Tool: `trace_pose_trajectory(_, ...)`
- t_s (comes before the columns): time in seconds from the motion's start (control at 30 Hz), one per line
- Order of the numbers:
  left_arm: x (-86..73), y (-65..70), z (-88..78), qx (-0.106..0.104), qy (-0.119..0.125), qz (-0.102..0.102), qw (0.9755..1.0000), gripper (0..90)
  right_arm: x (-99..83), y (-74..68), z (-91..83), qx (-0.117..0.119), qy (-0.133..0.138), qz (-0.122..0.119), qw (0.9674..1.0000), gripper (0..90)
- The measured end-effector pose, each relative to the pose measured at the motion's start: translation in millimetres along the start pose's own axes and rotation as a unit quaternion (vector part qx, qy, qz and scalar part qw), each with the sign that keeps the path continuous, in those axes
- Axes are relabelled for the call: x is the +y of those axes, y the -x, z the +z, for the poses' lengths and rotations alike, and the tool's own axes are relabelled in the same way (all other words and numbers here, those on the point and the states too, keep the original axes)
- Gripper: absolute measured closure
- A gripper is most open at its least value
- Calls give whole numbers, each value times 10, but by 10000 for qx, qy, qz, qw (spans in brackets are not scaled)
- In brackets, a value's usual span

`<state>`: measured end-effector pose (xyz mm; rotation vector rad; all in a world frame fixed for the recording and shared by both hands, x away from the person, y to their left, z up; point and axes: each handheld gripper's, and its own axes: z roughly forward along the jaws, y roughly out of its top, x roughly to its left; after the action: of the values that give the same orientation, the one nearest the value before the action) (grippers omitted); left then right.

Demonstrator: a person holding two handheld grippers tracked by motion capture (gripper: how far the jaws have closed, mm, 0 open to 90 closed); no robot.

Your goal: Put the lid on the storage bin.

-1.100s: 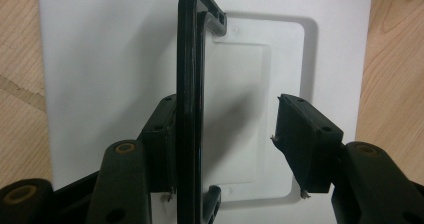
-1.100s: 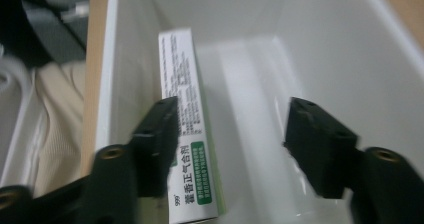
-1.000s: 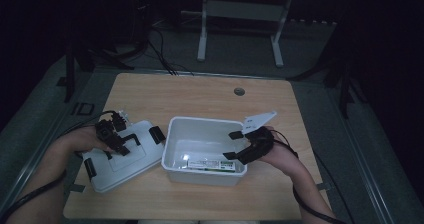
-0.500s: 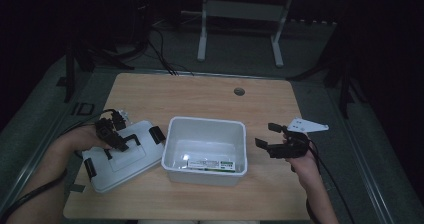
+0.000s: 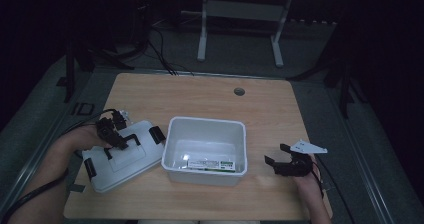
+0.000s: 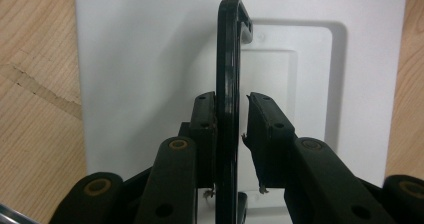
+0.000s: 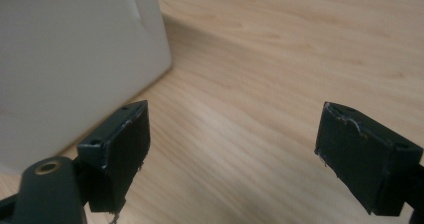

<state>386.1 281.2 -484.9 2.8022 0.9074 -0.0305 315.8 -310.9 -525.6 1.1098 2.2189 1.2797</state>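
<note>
Closing around the black handle [image 6: 228, 84] of the white lid [image 5: 121, 156] near the table's [image 5: 210, 96] left edge, the left gripper [image 5: 111, 134] has one pad touching it; the right gripper [image 5: 282, 159], by the right edge beside the white bin [image 5: 205, 171], has just spread wide, empty.

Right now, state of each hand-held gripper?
Left hand-held gripper: jaws just been closing around the lid's black handle; one pad touches, the other is a hair off.
Right hand-held gripper: open, empty.

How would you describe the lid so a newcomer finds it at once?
On the wooden table, look left of the open white box. The lid lies flat at the near left corner, white with black clips and a black handle that stands between the left gripper's jaws.
</note>
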Motion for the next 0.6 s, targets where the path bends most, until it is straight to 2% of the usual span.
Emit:
trace_pose_trajectory(0.17, 5, -3, 9, 28, 33, -4, 10000, 802, -144, 19, -16, -80, -41, 94, 9999, 141)
trace_pose_trajectory(0.33, 9, 2, -8, -133, 77, 10, 9999, 826, -230, 21, -56, -178, -127, 94, 9997, 140)
trace_pose_trajectory(0.4, 5, 13, -14, -104, 90, 22, 9999, 834, -263, 25, -65, -217, -142, 114, 9996, 140)
trace_pose_trajectory(0.6, -48, 6, -35, -183, 73, 20, 9998, 837, -310, 40, -77, -162, -130, 185, 9996, 140)
